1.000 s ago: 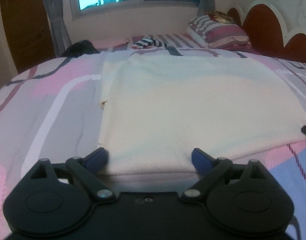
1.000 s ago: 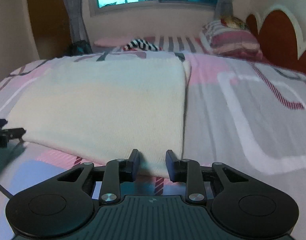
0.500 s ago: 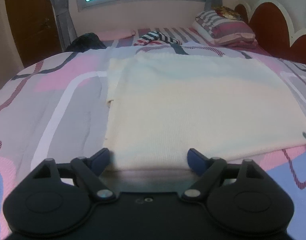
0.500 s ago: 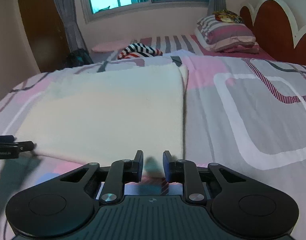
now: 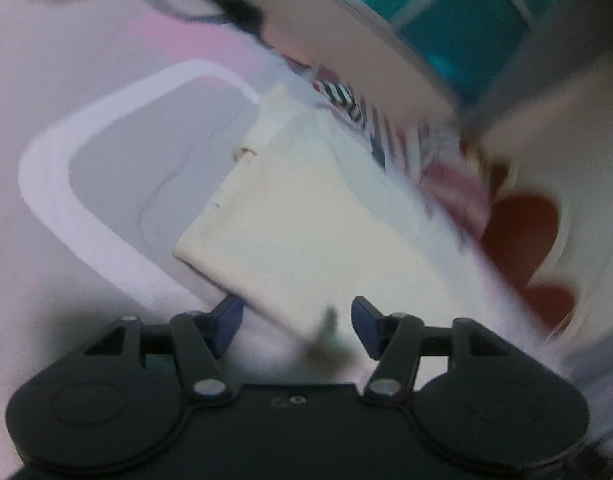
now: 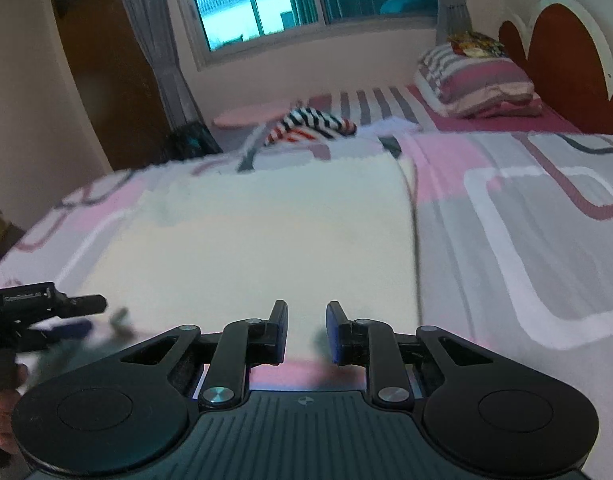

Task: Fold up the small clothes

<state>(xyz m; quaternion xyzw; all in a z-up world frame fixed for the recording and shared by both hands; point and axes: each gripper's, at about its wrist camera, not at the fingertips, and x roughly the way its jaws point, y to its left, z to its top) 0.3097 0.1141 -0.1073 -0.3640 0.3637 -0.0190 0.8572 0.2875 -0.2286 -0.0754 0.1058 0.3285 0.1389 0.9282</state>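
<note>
Now left hand-held gripper (image 5: 297, 326) closing, jaws apart, astride near edge of flat cream knit cloth (image 6: 266, 248); right hand-held gripper (image 6: 306, 330) narrow, pinching nothing.

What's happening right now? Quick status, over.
Left gripper has just been closing around cream cloth corner. Right gripper narrow, grip unclear. Nothing in the way.

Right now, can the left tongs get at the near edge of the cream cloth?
Probably yes. The left tongs stand open, having just been closing, with the cream cloth edge right before them; nothing blocks it.
</note>
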